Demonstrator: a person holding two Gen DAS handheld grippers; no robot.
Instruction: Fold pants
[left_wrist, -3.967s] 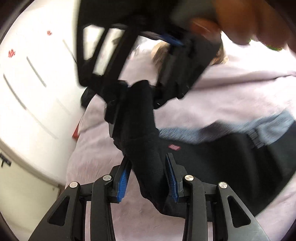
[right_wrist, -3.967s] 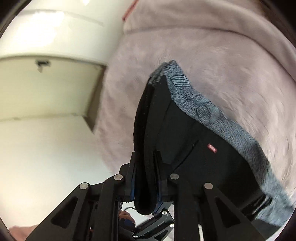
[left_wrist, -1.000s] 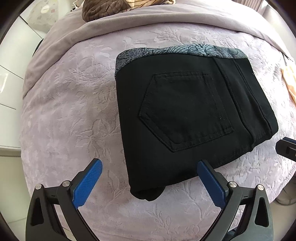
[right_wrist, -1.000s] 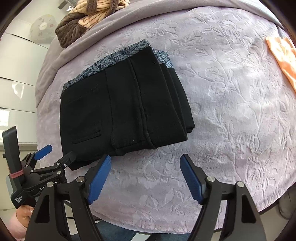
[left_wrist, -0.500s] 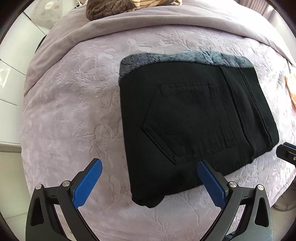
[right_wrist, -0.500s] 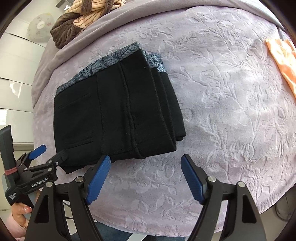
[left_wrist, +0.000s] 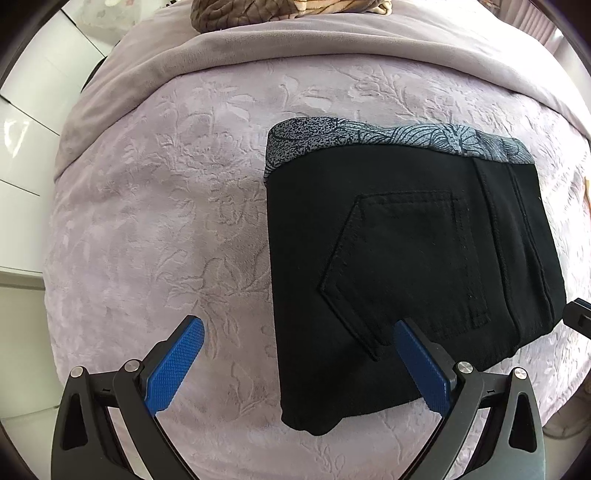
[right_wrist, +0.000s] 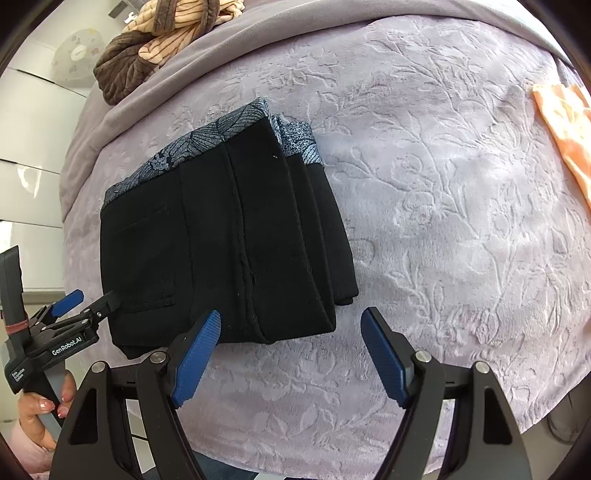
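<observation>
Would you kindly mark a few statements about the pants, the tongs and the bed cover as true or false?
1. The black pants lie folded in a compact stack on the lilac bed cover. True.
2. The right tongs are clamped on the pants. False: their jaws stand open with nothing between them.
3. A back pocket faces up on the stack. True.
4. The left tongs are shut. False: they are open, holding nothing.
5. An orange cloth lies on top of the pants. False: it lies apart, at the cover's far right edge.
6. A grey patterned waistband shows along the stack's far edge. True.
</observation>
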